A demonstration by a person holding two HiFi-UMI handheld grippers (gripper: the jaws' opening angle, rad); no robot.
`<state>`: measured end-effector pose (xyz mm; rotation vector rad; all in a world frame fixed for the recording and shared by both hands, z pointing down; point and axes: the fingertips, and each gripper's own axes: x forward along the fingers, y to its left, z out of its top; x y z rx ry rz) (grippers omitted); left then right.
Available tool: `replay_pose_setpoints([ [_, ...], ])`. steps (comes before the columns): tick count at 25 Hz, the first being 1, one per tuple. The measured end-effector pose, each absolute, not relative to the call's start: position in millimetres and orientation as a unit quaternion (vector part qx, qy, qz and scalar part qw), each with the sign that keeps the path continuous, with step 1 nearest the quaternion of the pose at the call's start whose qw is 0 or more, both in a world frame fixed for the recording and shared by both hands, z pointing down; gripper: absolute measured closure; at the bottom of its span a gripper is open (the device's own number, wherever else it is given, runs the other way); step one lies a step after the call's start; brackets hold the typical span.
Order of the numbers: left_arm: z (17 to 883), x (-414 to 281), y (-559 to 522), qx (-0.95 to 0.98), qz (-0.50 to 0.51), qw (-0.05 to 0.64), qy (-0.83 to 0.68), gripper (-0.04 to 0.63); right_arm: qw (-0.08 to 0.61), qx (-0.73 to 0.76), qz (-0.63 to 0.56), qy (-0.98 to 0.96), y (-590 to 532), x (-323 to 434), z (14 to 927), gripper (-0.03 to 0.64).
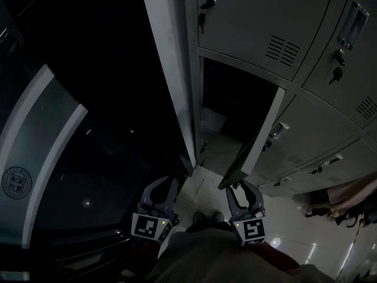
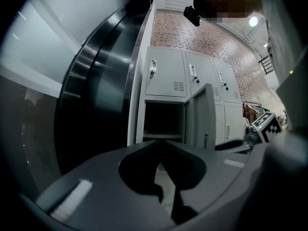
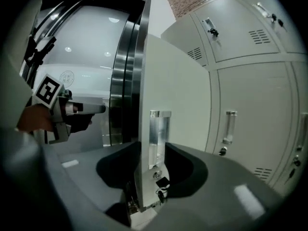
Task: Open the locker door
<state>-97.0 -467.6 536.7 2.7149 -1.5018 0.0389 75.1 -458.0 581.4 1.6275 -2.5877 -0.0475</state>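
Observation:
A grey locker door (image 1: 259,140) stands swung out from a dark open compartment (image 1: 230,117) in the locker bank. My right gripper (image 1: 240,186) straddles the door's free edge low down. In the right gripper view the door (image 3: 173,90) and its metal handle (image 3: 159,134) run up between the jaws of my right gripper (image 3: 153,146), which stand spread on either side of the edge. My left gripper (image 1: 169,180) hangs to the left of the door, apart from it. Its jaws (image 2: 161,142) meet at the tips with nothing between them, facing the open door (image 2: 204,114).
Closed lockers (image 1: 259,22) with keys in their locks surround the open one. A dark curved glass wall with a round emblem (image 1: 17,181) runs along the left. Clothes (image 1: 347,199) hang at the far right. A brick wall (image 2: 192,28) rises above the lockers.

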Motion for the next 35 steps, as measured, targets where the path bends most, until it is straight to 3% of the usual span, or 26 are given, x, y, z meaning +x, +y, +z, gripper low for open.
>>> replay_pose_setpoints([
  [9,525,-52,-473,0.902,0.012,0.022,-0.431,0.534,0.022,0.591,-0.026,-0.806,-421,156,580,0.516],
  [13,501,-40,-476,0.907,-0.06,-0.038,-0.415,0.534,0.023,0.619,0.0,-0.785,-414,169,578,0.58],
  [18,500,-36,-475,0.912,-0.064,-0.039,-0.402,0.534,0.0,0.626,-0.009,-0.78,-414,168,574,0.583],
  [25,521,-38,-467,0.919,-0.052,-0.032,-0.389,0.534,0.043,0.636,0.032,-0.769,-379,168,572,0.589],
  [29,548,-34,-457,0.925,-0.015,-0.007,-0.381,0.534,0.035,0.655,-0.001,-0.755,-374,186,584,0.614],
  [35,536,-33,-434,0.925,-0.04,-0.037,-0.376,0.534,-0.009,0.681,0.009,-0.732,-355,209,577,0.615],
])
